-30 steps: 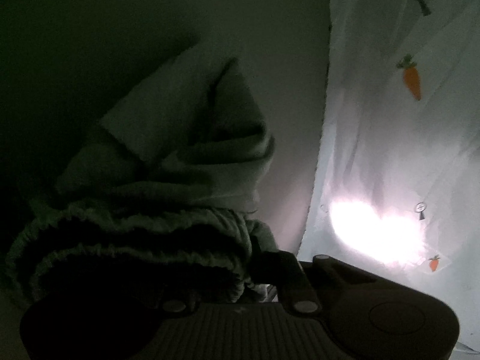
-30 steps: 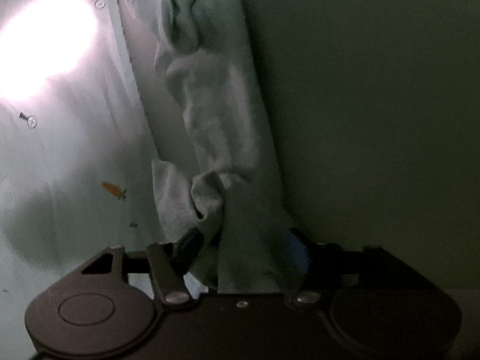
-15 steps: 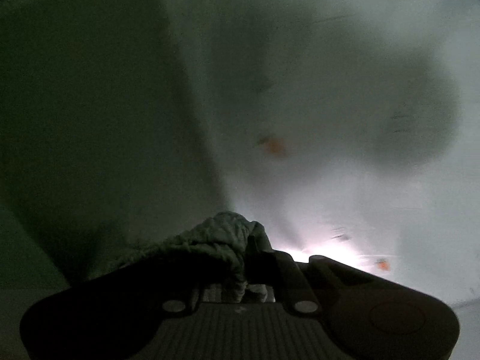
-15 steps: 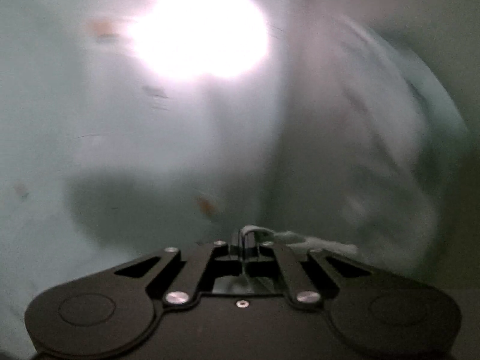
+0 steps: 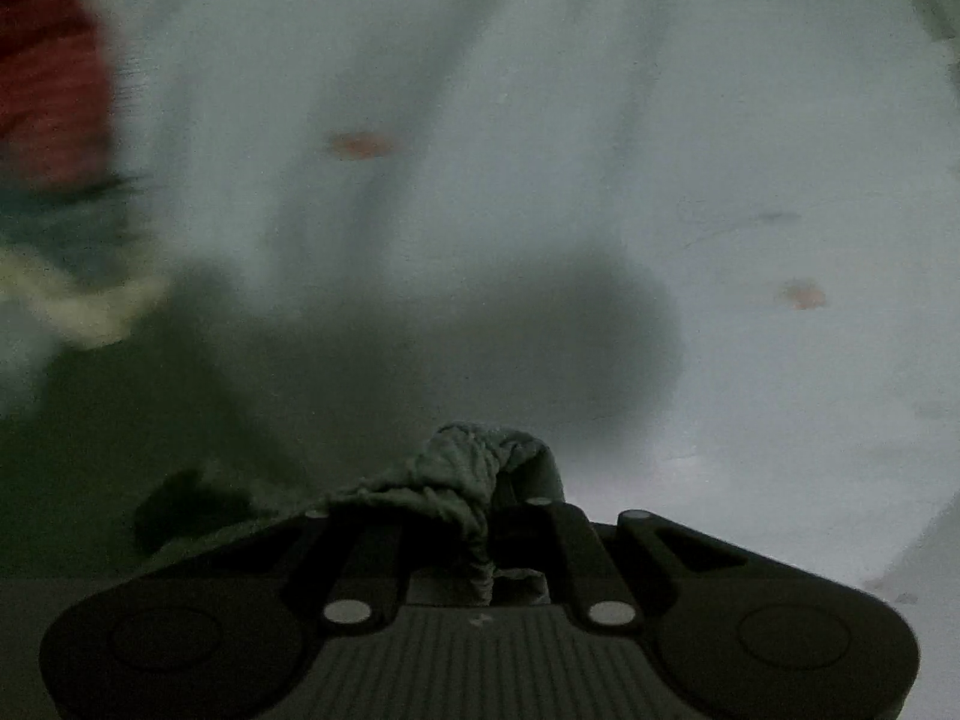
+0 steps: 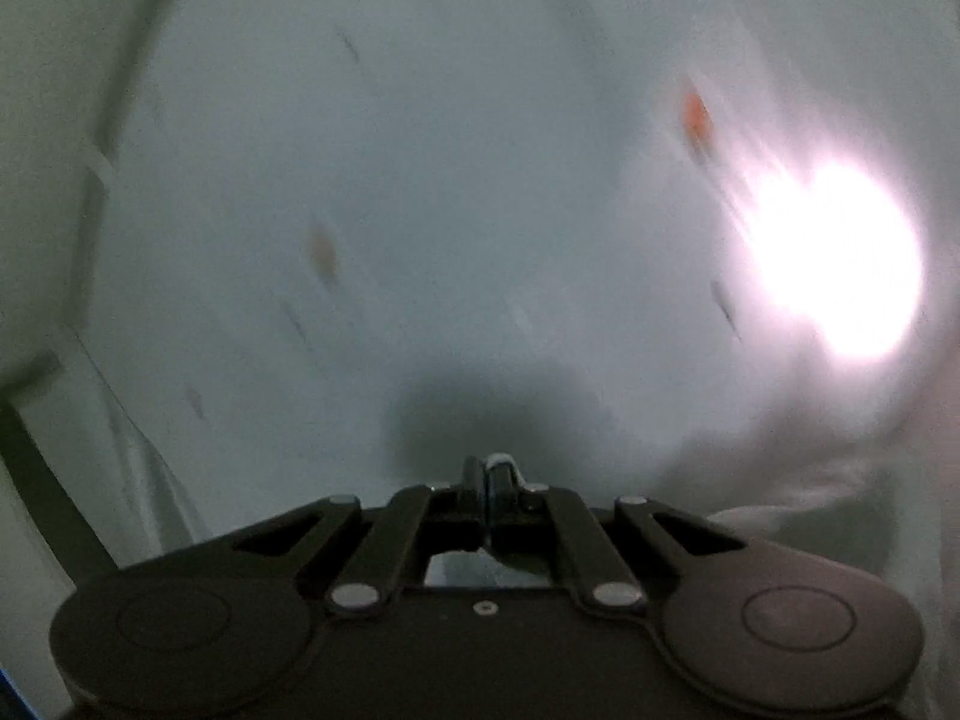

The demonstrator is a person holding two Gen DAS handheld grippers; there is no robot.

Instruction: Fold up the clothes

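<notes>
My left gripper (image 5: 489, 498) is shut on a bunched edge of a grey-green garment (image 5: 462, 474), which drapes over the left finger and trails down to the left. My right gripper (image 6: 493, 480) has its jaws pressed together; a thin light sliver shows between the tips, and pale cloth (image 6: 798, 498) hangs off to the right. Both point down at a white sheet with small carrot prints (image 5: 540, 180), also in the right wrist view (image 6: 480, 180). Both views are dim and motion-blurred.
A red and teal pile of cloth (image 5: 54, 138) with a pale yellow strip lies at the far left. A bright glare spot (image 6: 834, 264) lies on the sheet at the right. A dark frame edge (image 6: 42, 480) runs along the lower left.
Both grippers swung from facing the hanging garment and wall to facing down at the sheet. The long hanging cloth has left both views; only a bunch stays at the left jaws.
</notes>
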